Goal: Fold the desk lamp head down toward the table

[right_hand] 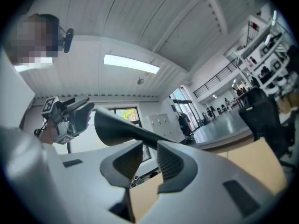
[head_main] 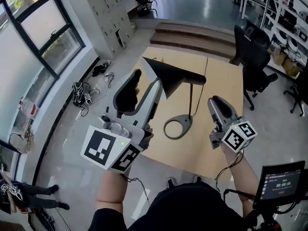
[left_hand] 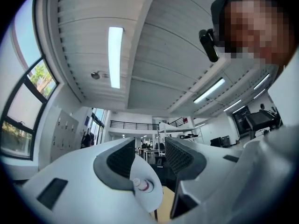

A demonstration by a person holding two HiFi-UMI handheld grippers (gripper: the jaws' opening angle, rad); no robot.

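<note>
Desk lamp stands on the table (head_main: 219, 81), ring base (head_main: 185, 118) about mid-width and nearer the near edge than the far one, stem (head_main: 191, 97) upright, black cone lamp head (head_main: 173, 76) raised, mouth toward the left edge. Cord (head_main: 207, 64) runs to the far edge. Left gripper (head_main: 146, 78): jaws apart, raised at the cone's mouth; the left gripper view shows the cone's white inside and bulb socket (left_hand: 142, 185) low in the gap, with no pad contact visible. Right gripper (head_main: 216, 101): jaws slightly apart, empty, beside the stem but clear of it. Risks, as judged: nothing steadies the base, so pushing the head down could tip or skate the lamp toward the near edge. The smooth cone may slip from the pads if only its rim is caught. A stiff hinge would make both more likely.
</note>
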